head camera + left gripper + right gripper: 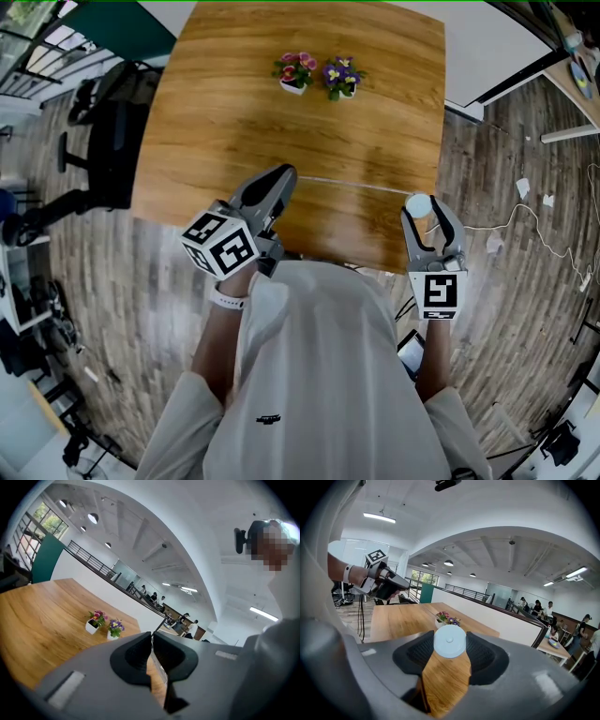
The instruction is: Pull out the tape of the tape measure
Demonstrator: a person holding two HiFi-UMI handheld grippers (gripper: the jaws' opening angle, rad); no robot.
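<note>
My right gripper (pixel 421 202) is shut on a round white tape measure case (pixel 419 203) over the wooden table's (pixel 234 122) front right corner. In the right gripper view the case (pixel 450 641) sits between both pads. From it a thin pale tape (pixel 352 184) runs left, low over the table, to my left gripper (pixel 286 174), whose jaws are shut on the tape's end. The left gripper view shows those jaws (pixel 152 637) pressed together, with the tape (pixel 160 667) as a narrow strip behind them. In the right gripper view the left gripper (pixel 382 581) hangs at far left.
Two small white pots of flowers (pixel 296 72) (pixel 342 77) stand at the table's far middle. A black office chair (pixel 112 141) is left of the table. A white cable (pixel 525 220) lies on the floor at the right. The table's front edge is close to the person's body.
</note>
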